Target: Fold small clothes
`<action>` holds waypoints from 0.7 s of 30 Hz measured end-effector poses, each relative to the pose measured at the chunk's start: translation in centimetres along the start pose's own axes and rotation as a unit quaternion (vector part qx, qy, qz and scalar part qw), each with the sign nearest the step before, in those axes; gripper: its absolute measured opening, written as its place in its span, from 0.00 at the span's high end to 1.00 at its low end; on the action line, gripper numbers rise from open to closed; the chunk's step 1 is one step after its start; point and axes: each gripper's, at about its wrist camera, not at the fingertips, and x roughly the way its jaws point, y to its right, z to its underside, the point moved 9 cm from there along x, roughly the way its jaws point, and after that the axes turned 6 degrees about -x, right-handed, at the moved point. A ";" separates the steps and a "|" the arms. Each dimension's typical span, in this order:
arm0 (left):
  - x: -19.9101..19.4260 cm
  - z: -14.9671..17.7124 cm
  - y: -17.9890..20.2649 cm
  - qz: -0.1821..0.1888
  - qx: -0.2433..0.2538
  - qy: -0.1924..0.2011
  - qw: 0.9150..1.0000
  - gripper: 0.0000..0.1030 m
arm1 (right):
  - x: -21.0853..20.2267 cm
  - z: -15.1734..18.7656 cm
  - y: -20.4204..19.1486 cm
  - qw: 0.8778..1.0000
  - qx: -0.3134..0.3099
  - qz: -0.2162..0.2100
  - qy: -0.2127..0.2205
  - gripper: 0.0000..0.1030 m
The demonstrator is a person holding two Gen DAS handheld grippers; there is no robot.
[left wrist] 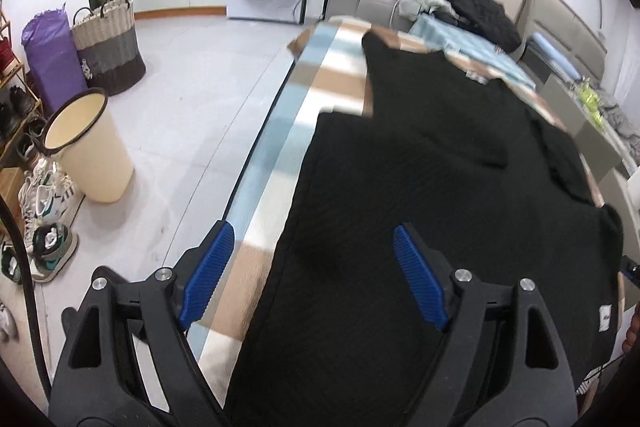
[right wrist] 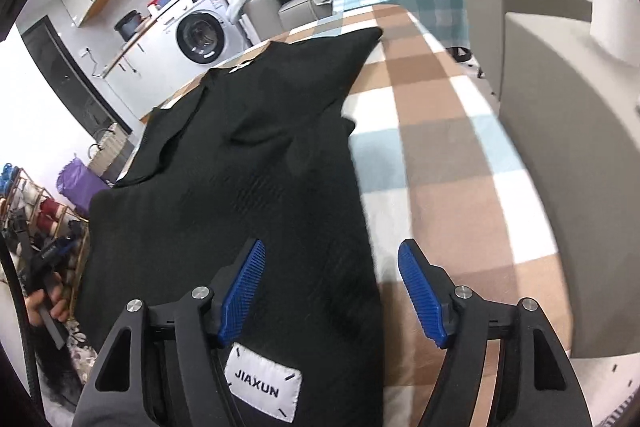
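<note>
I am holding both my left tongs [left wrist: 308, 247] and right tongs [right wrist: 332, 269] open and empty over the black knit top [left wrist: 420, 187], spread flat, folding not begun.

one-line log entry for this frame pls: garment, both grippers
garment: black top spread flat on checked blanket | left gripper: open, over its edge | right gripper: open, over opposite edge near white label

Checked cloth [right wrist: 460, 131] bare right of black garment [right wrist: 248, 179].
</note>
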 end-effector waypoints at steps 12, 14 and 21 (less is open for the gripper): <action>3.5 1.4 1.7 0.008 0.027 -0.040 0.999 0.31 | 0.8 2.3 -1.3 1.000 -0.020 0.004 -0.009 0.31; 3.8 1.2 2.1 0.005 0.032 -0.037 0.999 0.41 | 0.5 2.6 -1.3 1.000 -0.019 0.005 -0.006 0.31; 3.1 0.1 3.2 0.038 0.027 -0.017 0.999 0.94 | 0.5 2.9 -1.9 0.998 -0.056 0.025 0.018 0.74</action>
